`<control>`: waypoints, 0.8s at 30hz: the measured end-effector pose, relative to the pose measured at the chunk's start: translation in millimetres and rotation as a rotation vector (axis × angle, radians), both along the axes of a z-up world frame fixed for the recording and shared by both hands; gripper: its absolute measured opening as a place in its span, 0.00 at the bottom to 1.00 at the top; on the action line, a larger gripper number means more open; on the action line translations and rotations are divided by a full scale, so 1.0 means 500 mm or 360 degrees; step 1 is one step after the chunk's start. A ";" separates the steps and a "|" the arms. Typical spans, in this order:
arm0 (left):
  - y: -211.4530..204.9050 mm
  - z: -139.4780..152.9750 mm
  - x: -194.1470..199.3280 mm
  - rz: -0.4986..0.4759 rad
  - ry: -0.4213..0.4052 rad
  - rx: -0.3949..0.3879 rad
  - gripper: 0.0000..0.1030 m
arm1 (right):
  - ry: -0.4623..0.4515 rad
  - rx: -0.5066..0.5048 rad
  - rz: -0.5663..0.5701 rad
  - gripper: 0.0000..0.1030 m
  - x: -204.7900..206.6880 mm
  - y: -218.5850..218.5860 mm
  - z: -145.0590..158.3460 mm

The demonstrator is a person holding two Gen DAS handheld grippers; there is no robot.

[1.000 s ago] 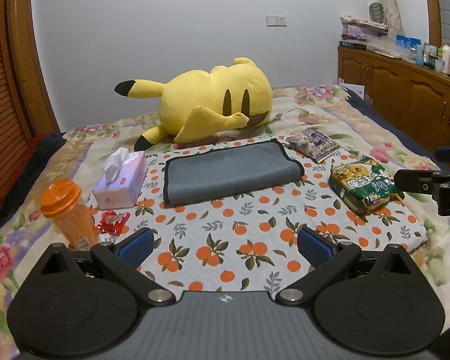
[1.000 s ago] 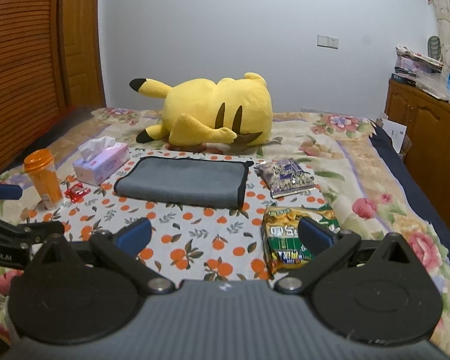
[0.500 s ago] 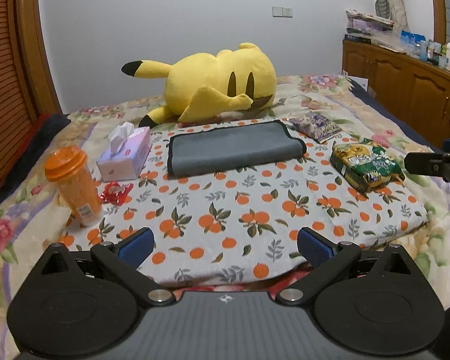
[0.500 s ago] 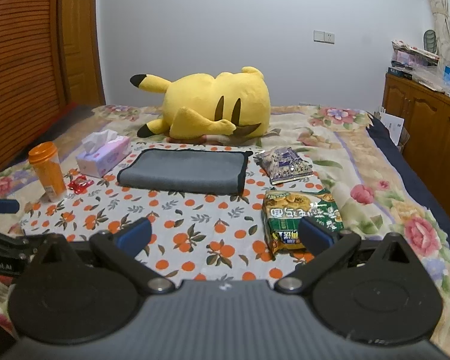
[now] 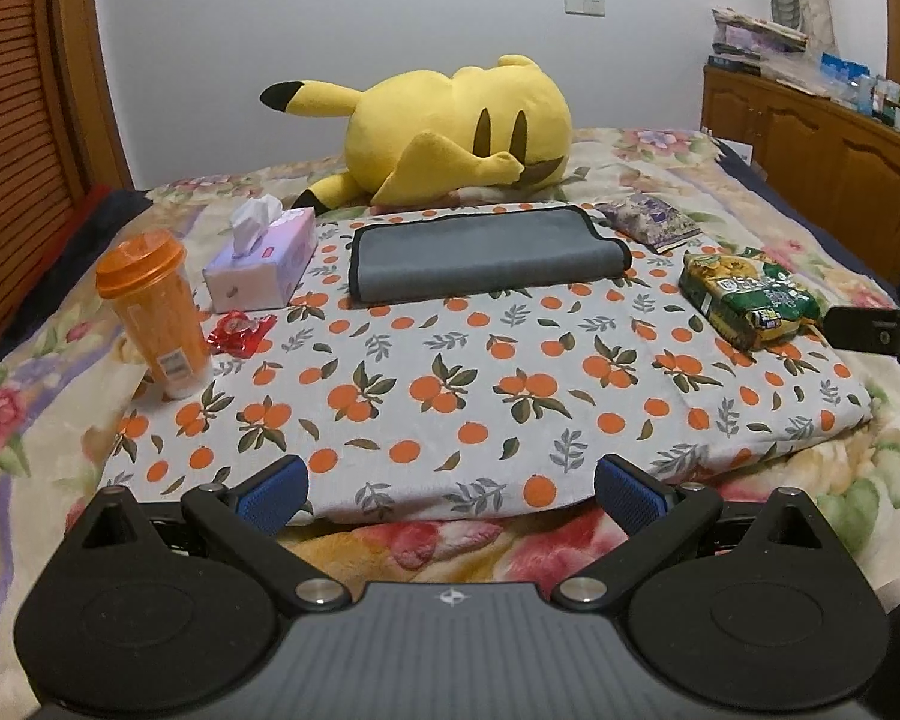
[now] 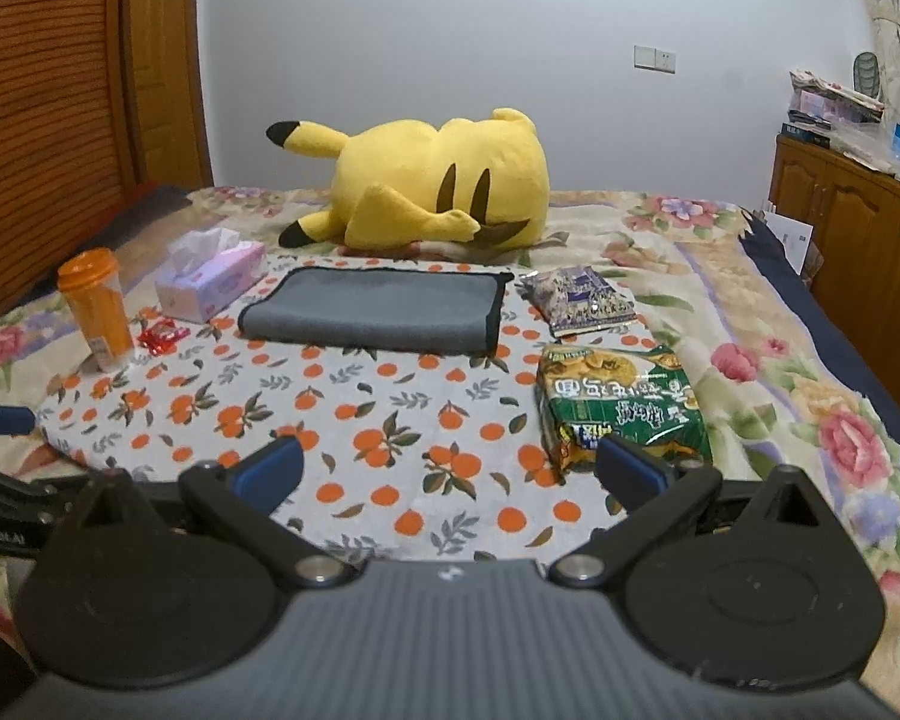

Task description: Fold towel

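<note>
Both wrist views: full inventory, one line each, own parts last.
towel: 1, grey with black edging, folded, far middle of the cloth
orange-print cloth: 1, white, on the bed
plush toy: 1, yellow, behind the towel
tissue box: 1, lilac, left of the towel
bottle: 1, orange, upright, cloth's left edge
candy wrapper: 1, red, beside the bottle
snack bag: 1, green, right side
purple packet: 1, far right
cabinet: 1, wooden, right wall
left claw: open, empty
right claw: open, empty

The right gripper [image 5: 882, 339] is running off the left wrist view's right edge, its fingertips staying unseen there.
</note>
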State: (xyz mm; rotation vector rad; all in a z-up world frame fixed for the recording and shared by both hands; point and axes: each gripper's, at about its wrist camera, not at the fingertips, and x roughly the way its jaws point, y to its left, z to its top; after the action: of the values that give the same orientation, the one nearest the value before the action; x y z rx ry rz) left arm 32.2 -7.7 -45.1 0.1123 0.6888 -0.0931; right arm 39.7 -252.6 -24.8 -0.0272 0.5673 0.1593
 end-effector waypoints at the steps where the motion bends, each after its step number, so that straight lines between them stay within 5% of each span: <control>1: 0.002 0.000 -0.001 0.0004 -0.0003 -0.0005 1.00 | 0.0001 -0.0004 -0.0003 1.00 0.000 0.000 -0.003; 24: 0.022 0.009 -0.025 0.0101 -0.0140 -0.0056 1.00 | -0.0010 -0.0007 -0.0043 1.00 0.001 -0.004 -0.020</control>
State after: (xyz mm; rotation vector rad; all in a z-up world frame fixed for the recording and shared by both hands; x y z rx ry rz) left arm 19.6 3.4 -40.6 0.0604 0.6023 -0.0391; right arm 40.0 -254.8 -34.9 -0.0245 0.5614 0.1313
